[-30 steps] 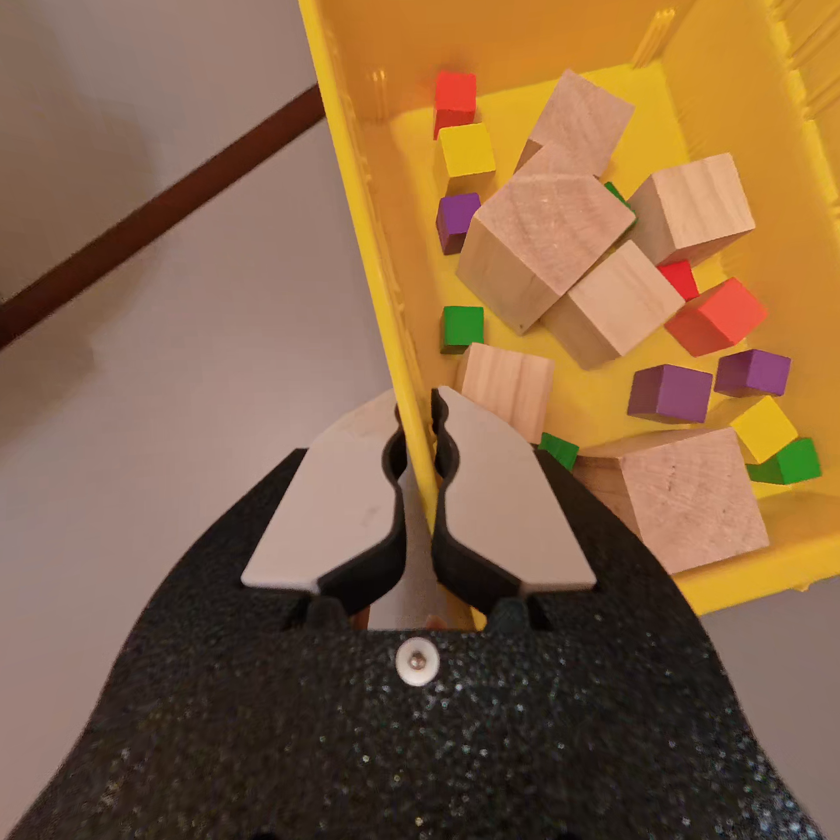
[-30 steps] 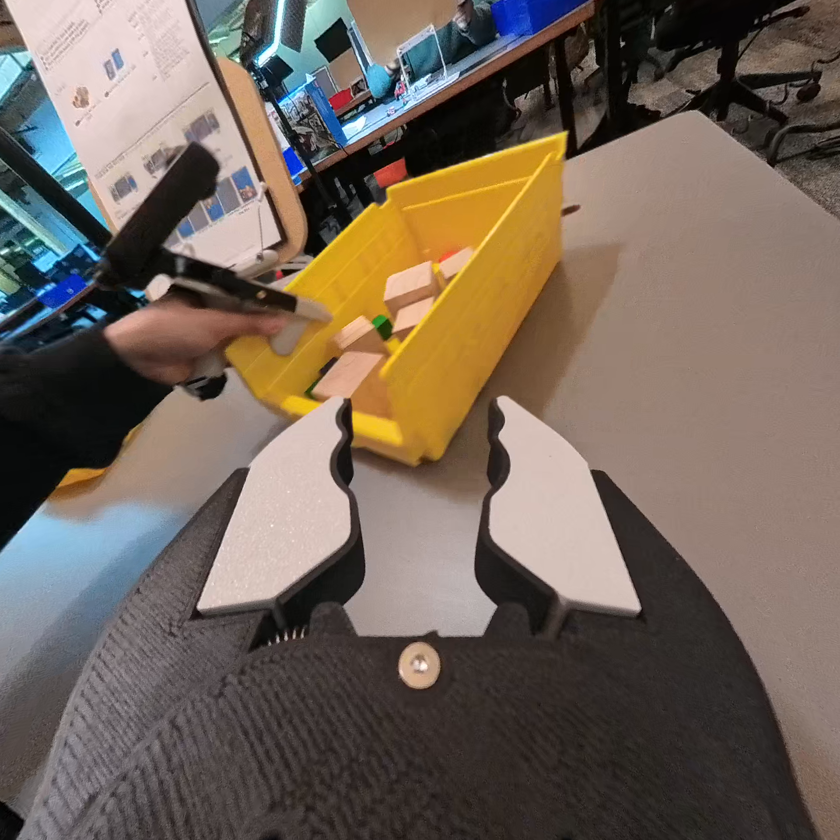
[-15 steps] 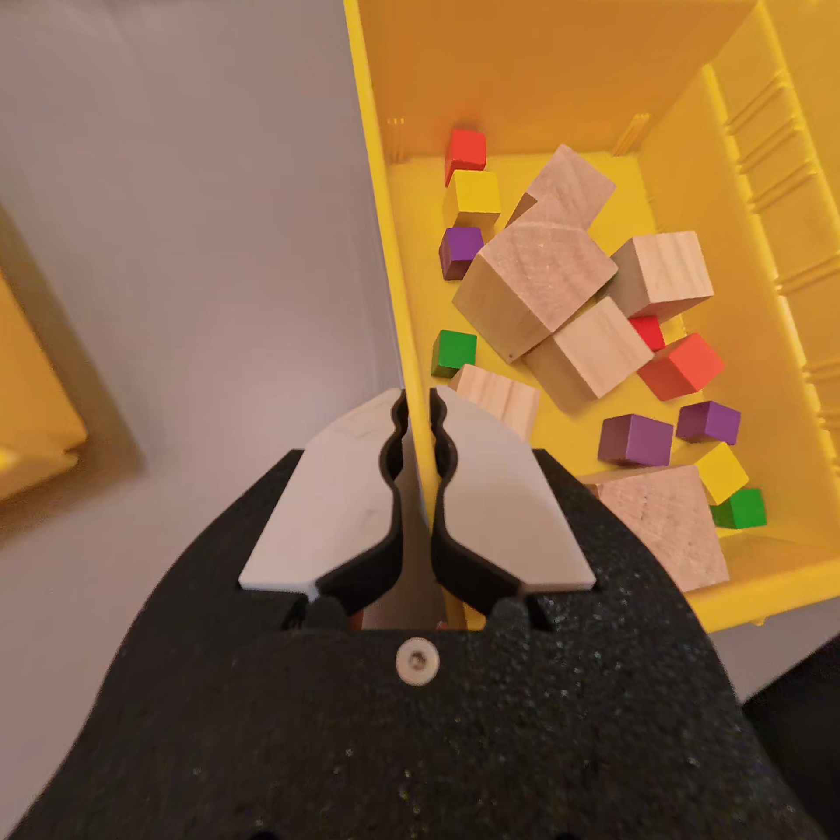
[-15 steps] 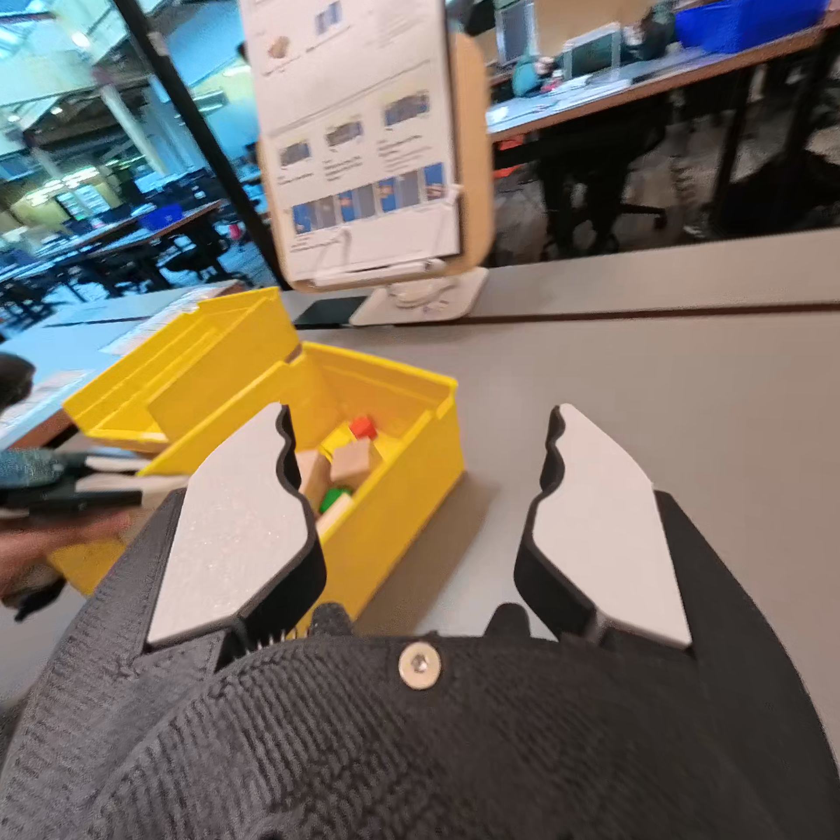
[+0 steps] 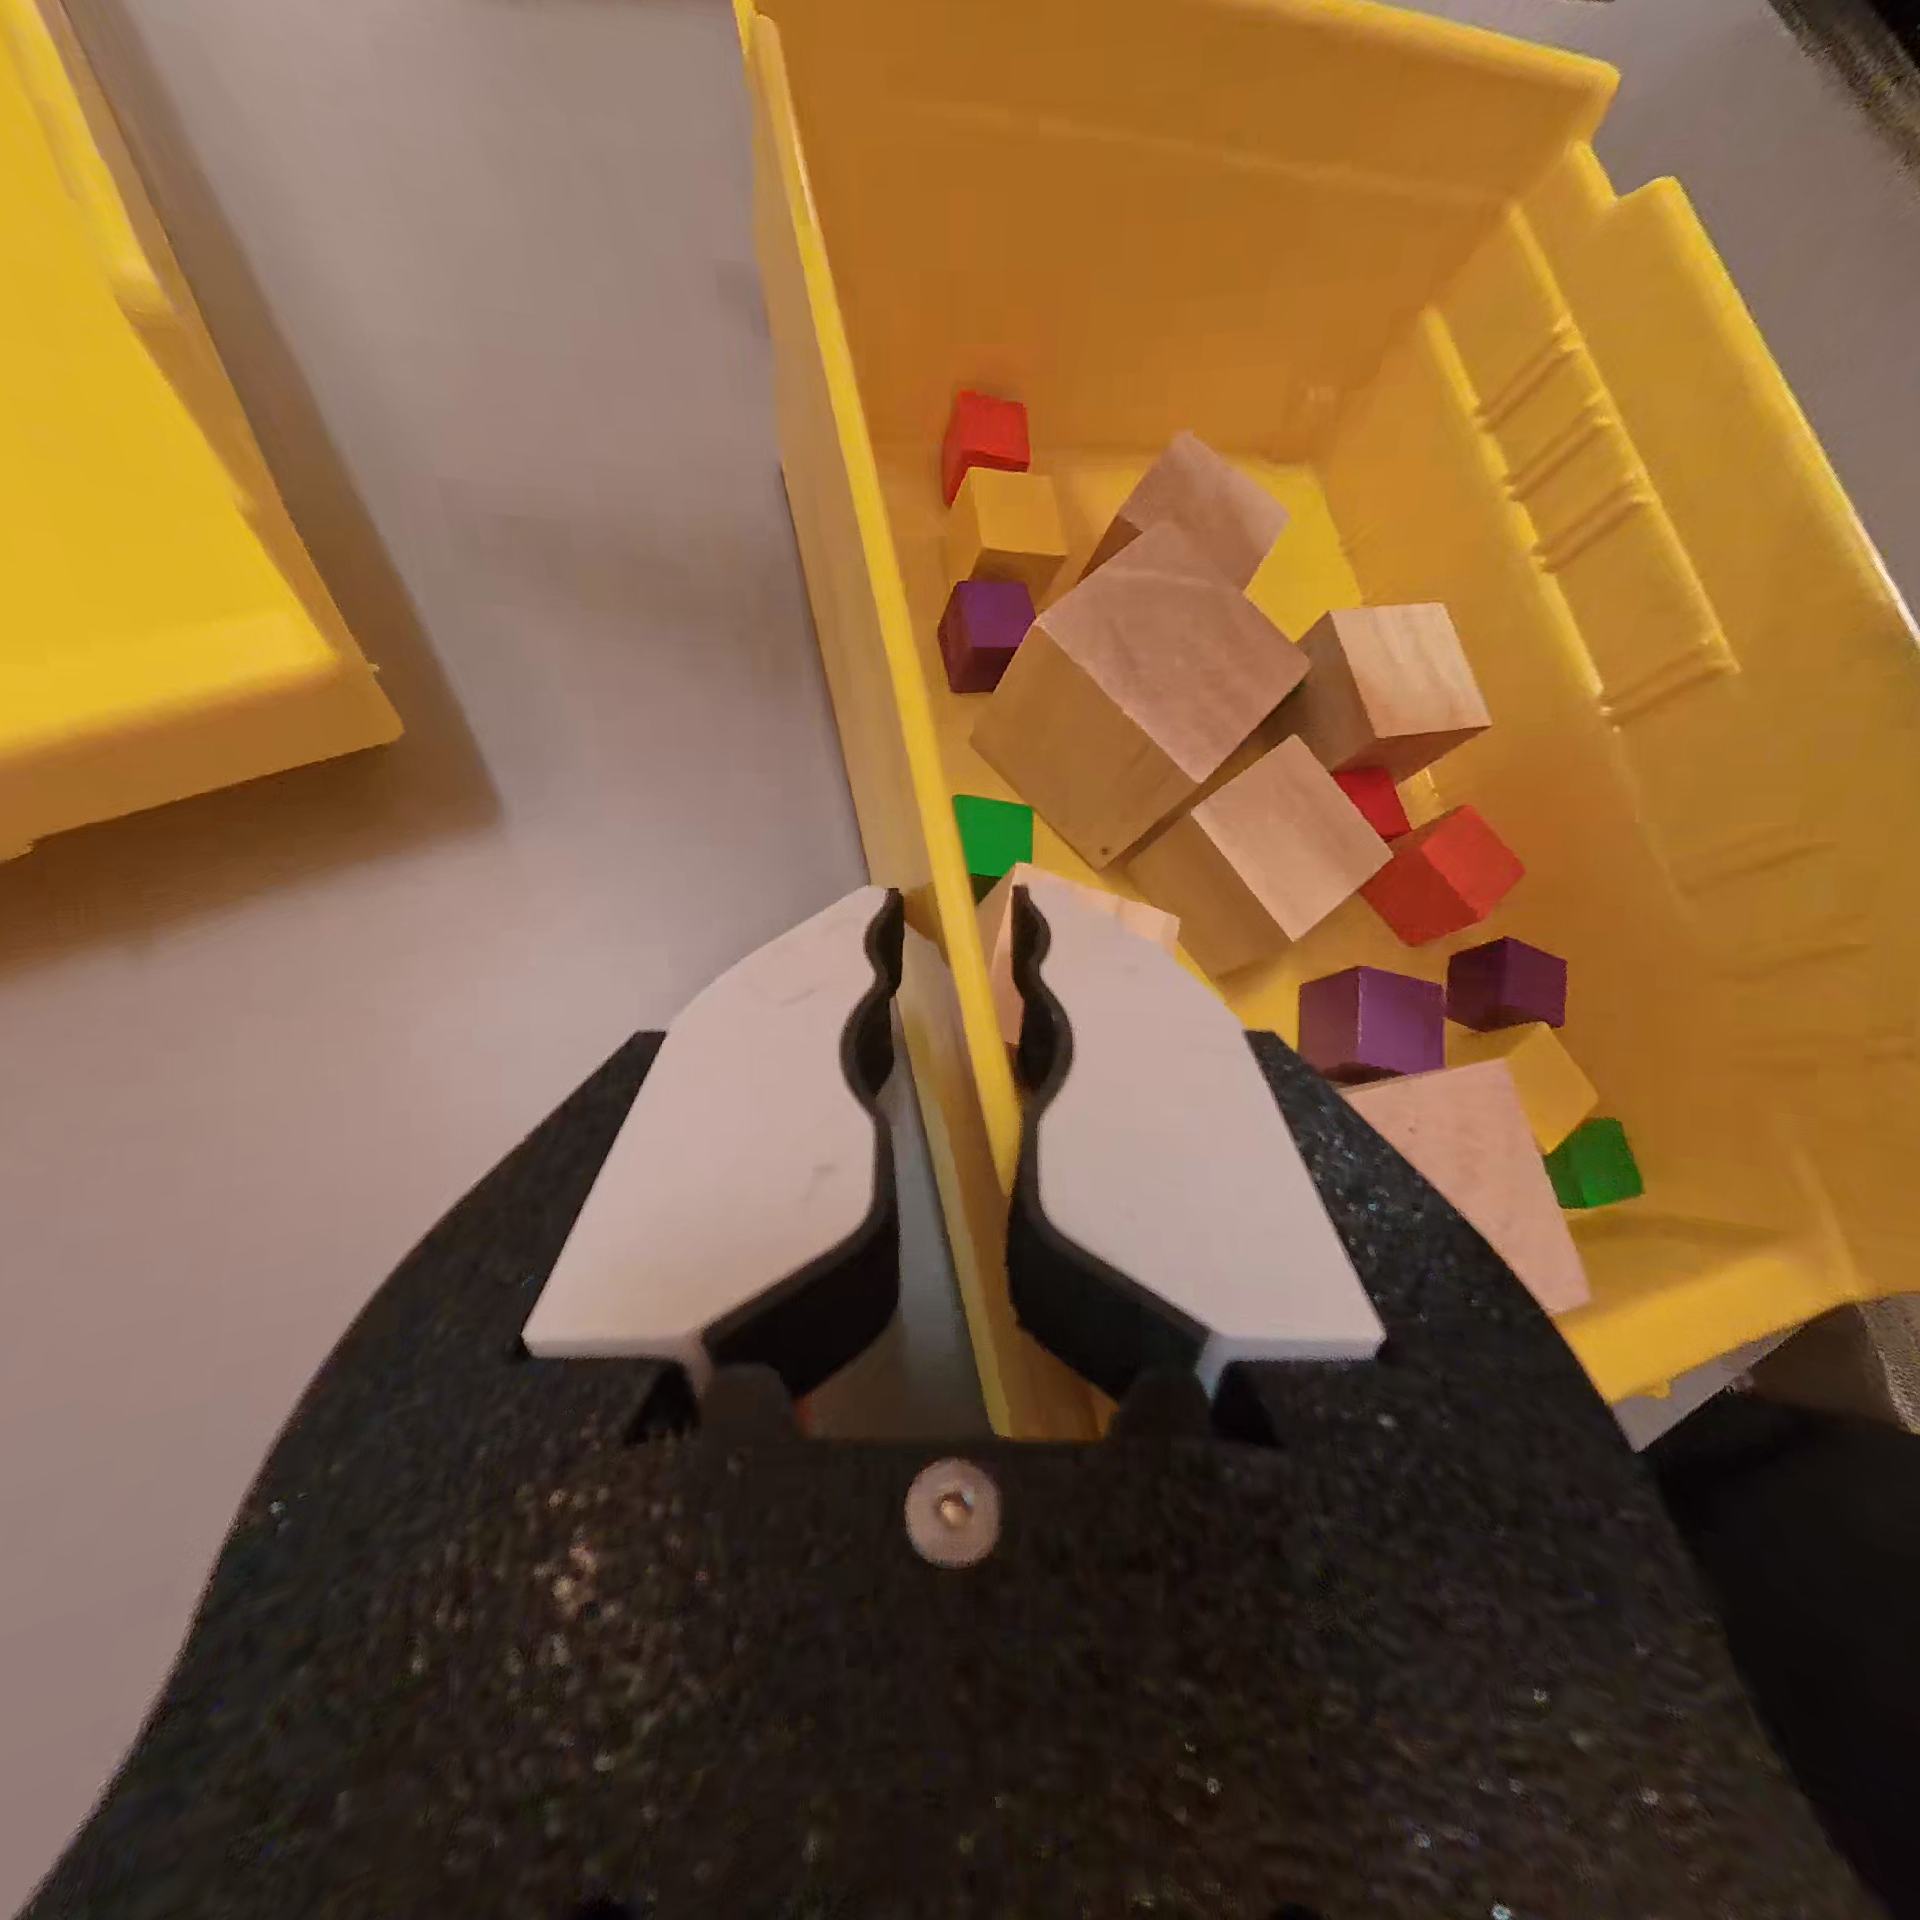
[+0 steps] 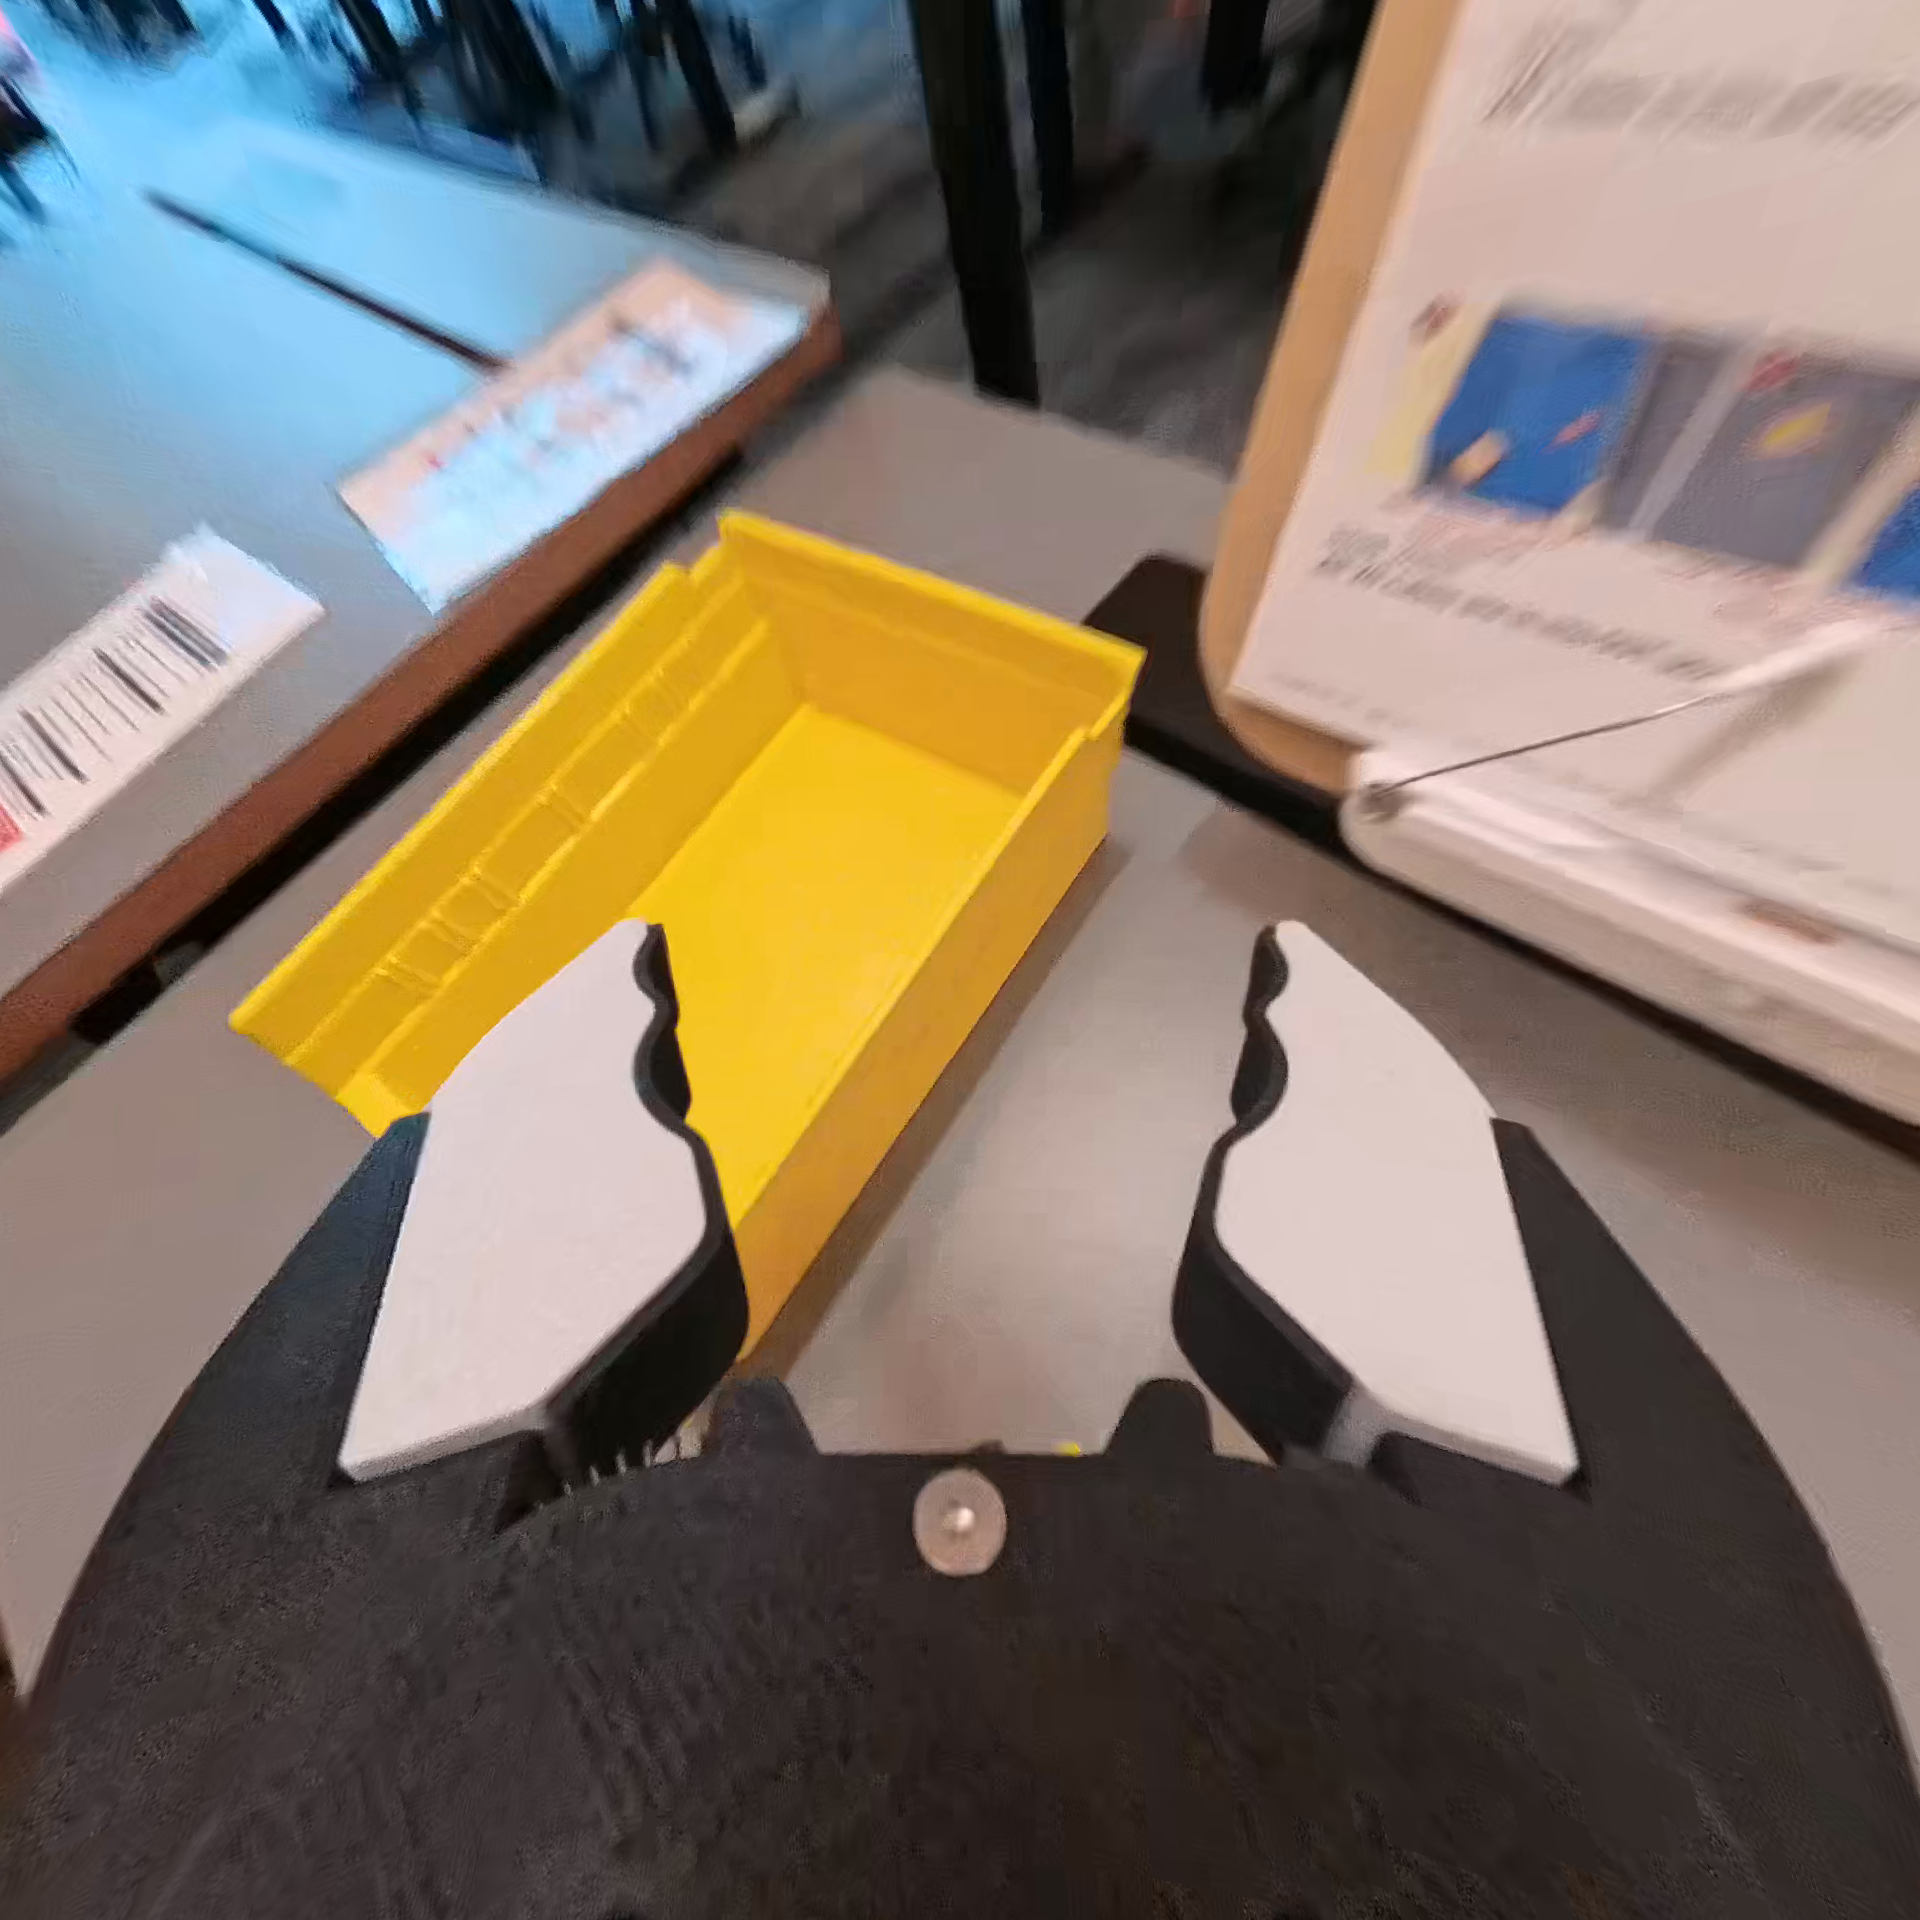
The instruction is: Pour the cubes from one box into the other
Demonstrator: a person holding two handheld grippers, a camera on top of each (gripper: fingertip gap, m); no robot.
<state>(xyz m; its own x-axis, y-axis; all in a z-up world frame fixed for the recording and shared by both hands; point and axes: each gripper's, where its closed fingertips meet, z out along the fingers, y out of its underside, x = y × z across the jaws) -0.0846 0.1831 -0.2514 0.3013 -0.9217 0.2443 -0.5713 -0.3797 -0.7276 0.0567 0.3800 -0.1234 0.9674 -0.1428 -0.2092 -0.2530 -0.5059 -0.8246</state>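
My left gripper pinches only the full box's left wall, my right gripper spread empty: a one-sided hold may twist, spilling cubes short of the empty box.

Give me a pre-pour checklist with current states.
1. Left gripper clamped on the side wall of the full box: ok.
2. Cubes all inside the full box: ok, none on the table.
3. Empty box clear to receive: ok, nothing inside.
4. Right gripper steadying the empty box: not ok, open, gripping nothing, one finger over the near wall.
5. Full box lifted off the table: cannot tell.
6. Empty box beside the full box: ok, a yellow corner shows at left in the left wrist view.
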